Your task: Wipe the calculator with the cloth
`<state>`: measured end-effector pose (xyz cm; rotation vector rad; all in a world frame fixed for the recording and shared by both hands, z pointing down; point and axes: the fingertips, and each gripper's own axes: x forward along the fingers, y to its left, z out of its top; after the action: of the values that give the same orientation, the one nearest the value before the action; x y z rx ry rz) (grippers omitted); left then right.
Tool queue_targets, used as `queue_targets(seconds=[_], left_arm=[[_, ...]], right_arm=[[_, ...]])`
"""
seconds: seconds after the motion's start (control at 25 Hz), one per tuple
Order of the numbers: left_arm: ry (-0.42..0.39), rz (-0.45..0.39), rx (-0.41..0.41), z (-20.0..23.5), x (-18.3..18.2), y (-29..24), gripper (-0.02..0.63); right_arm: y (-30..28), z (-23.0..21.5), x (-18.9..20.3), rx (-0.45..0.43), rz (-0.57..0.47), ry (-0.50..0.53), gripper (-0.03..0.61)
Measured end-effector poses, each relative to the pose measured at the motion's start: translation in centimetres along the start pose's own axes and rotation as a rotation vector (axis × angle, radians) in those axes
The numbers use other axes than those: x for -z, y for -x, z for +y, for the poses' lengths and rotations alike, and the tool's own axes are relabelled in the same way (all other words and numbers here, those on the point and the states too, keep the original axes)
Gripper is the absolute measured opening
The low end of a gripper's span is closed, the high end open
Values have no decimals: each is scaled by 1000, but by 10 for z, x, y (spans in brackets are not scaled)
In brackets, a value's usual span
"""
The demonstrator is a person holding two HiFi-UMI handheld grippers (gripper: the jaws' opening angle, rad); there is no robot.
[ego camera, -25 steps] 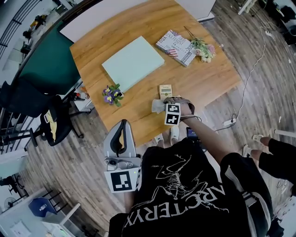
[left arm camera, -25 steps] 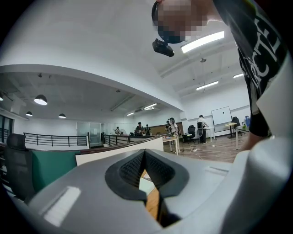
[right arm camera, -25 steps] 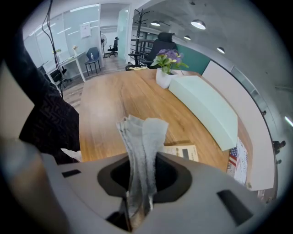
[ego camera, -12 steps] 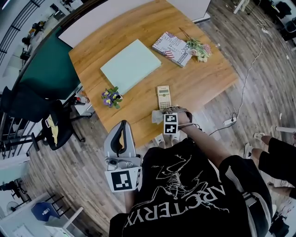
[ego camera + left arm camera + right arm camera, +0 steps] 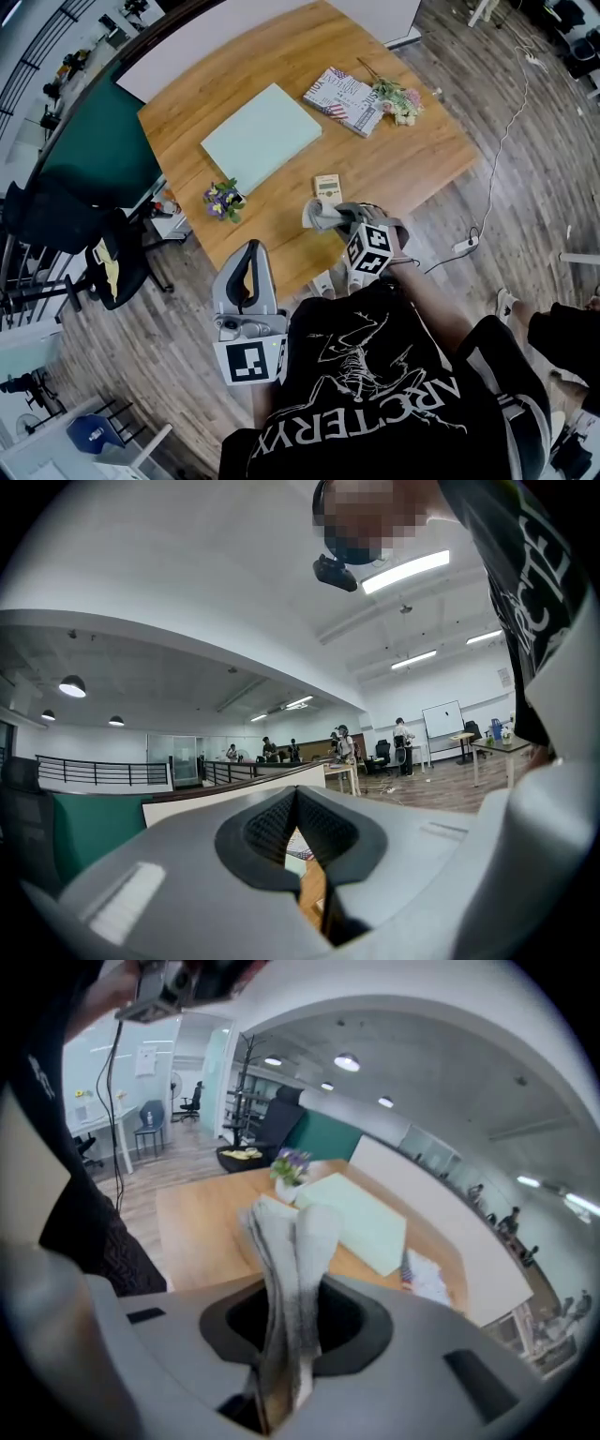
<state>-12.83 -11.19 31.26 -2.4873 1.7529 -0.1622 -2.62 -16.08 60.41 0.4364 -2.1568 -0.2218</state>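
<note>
The right gripper (image 5: 343, 221) grips a crumpled grey cloth (image 5: 322, 213), its folds bunched past the tips, just short of the small beige calculator (image 5: 327, 186). The left gripper (image 5: 247, 267), jaws together on nothing, is held well back, off the table (image 5: 412, 150).

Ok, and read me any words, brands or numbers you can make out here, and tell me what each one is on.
"ARC'TERYX": white lettering on the person's black shirt, upside down in the head view.
Patterned book at the table's far side: there is print on the cover, too small to read.
Calculator: keys and any label too small to read.
Nothing else is legible.
</note>
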Motion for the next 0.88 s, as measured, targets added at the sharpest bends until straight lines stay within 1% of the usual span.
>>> queue_targets(seconds=[0.08,0.2,0.28,0.4,0.48,0.56,0.72,0.8,0.88], left_arm=[[11,21,16,-5,3,-2,9],[-6,-16,38,-9,-2,-9,9],[-1,-22,55,-13,-4,-14,9],[2,-38,76,-18,-10,-21,9],[-8,-53,87,-22,-16,-26,9],[-13,-65,99,-25,-21,-30,9],[-23,-92,112,-29,-33,-36,9],[-28,-104,113,-29,-38,-38,9],[-31,-113,111,-28,-41,-39,9]], right_arm=[[44,-32,-24,122,-89,-12,94],[108,-72,-52,272,-231,-77,94],[146,-92,-63,347,-337,-144,94],[201,-113,-75,438,-553,-269,94],[235,-124,-75,485,-657,-365,94],[262,-132,-72,522,-721,-412,94],[306,-142,-81,580,-857,-437,94],[319,-146,-90,601,-895,-433,94],[324,-146,-101,598,-920,-418,94]])
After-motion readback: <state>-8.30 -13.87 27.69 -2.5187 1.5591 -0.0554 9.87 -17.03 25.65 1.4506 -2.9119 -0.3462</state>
